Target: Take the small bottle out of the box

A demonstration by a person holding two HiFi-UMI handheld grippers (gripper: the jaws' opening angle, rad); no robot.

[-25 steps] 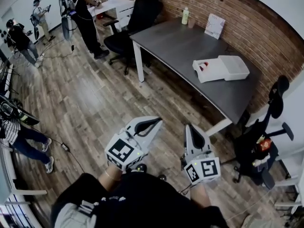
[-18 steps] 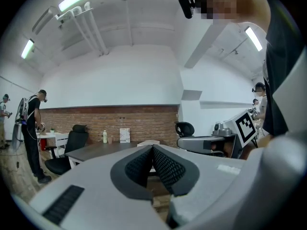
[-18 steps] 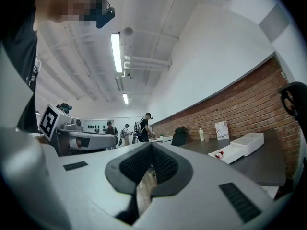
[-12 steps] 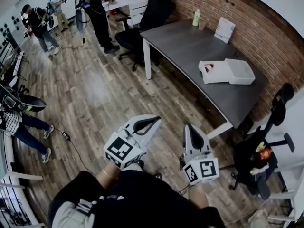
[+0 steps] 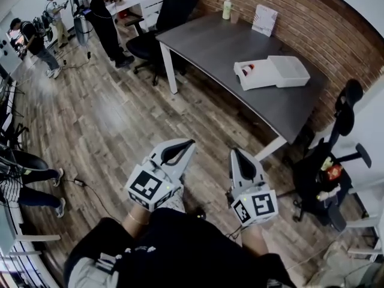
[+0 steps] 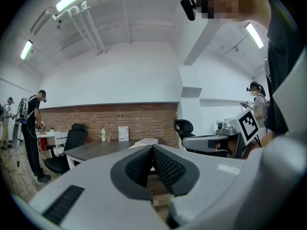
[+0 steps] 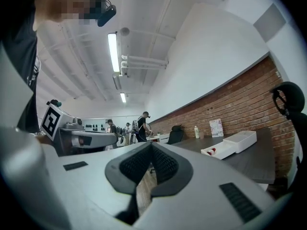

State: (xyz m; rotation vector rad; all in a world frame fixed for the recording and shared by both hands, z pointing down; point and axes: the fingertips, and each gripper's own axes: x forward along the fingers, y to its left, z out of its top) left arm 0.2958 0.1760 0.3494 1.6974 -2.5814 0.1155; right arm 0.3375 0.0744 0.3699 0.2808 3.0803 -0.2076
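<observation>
Lying open, the box (image 5: 268,77) holds a small bottle (image 5: 248,69) (left gripper (image 5: 189,143), right gripper (image 5: 235,152): jaws closed, empty).

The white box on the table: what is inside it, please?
The box lies open. In its low half sits a small bottle with red on it. The taller half shows only its top, so its inside is covered.

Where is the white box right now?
In the head view, the white box sits on the grey table at the upper right, near the brick wall.
</observation>
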